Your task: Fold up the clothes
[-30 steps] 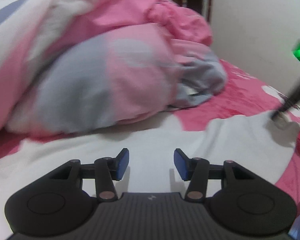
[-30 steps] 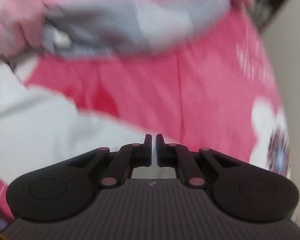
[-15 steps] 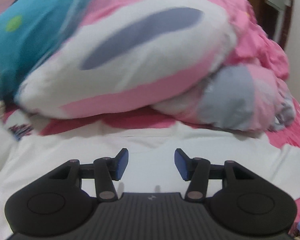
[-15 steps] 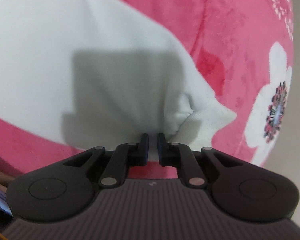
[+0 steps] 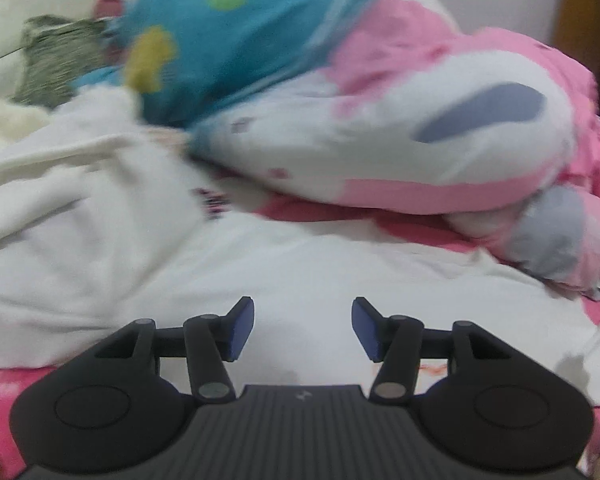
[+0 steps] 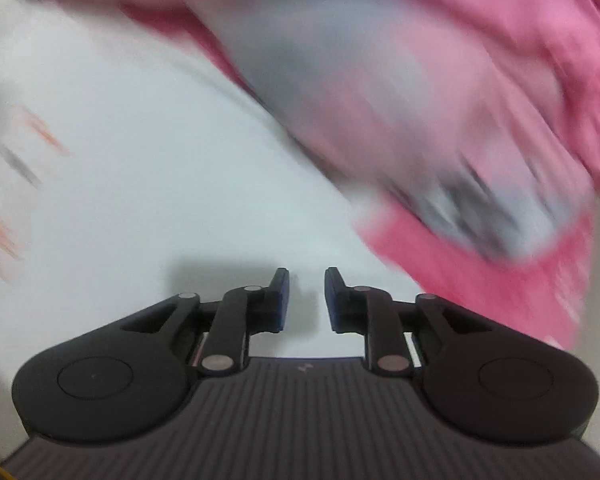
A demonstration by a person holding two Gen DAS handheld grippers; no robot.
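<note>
A white garment (image 5: 300,272) lies spread flat on a pink bed cover (image 5: 4,408), with a small dark print (image 5: 214,202) near its far left. My left gripper (image 5: 303,330) hangs open just above the cloth, nothing between its blue pads. The right wrist view is blurred by motion. It shows the same white garment (image 6: 140,160) below my right gripper (image 6: 307,298), whose fingers stand a little apart with nothing between them.
A bundled pink, white and grey duvet (image 5: 440,148) with a blue spotted part (image 5: 236,40) lies along the far side of the garment. More white cloth (image 5: 60,184) is heaped at the left. The duvet (image 6: 420,100) fills the upper right of the right wrist view.
My right gripper was shut on the white garment's edge half a second ago; now it is open and has swung over the cloth. My left gripper has turned leftward, staying open.
</note>
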